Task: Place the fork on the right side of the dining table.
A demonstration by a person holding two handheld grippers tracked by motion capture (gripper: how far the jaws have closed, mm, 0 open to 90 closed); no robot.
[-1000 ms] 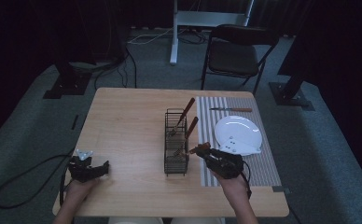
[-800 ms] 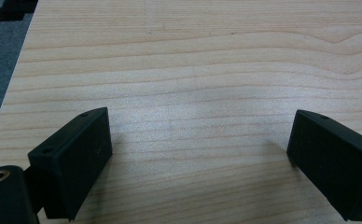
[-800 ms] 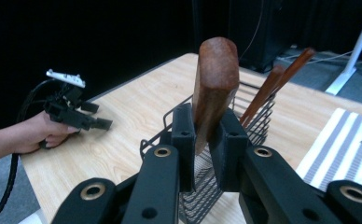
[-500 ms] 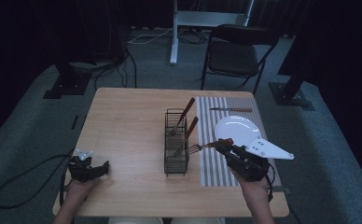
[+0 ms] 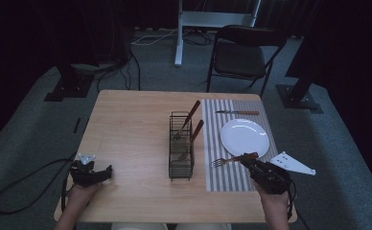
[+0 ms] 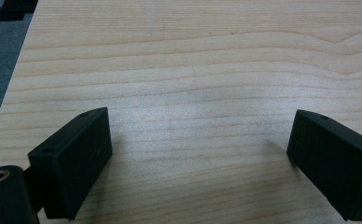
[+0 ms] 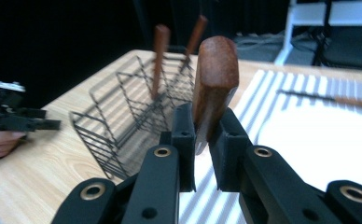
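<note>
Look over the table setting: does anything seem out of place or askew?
Nothing is spilled or damaged. The one oddity: the fork, gripped by its wooden handle in the right gripper, hangs slanted over the striped mat beside the plate, not laid down.

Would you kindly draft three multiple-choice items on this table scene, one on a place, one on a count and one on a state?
1. Where does the knife lie?
A. on the striped mat, beyond the plate
B. inside the wire rack
C. on the bare wood by the left gripper

2. How many brown handles stand up out of the wire rack?
A. none
B. two
C. five

3. How are the jaws of the right gripper?
A. wide open
B. shut on nothing
C. shut on the fork

Key: 1 A, the knife rests at the mat's far end; 2 B, two slanting handles rise from the rack; 3 C, the right gripper view shows the fork's wooden handle clamped between them.
</note>
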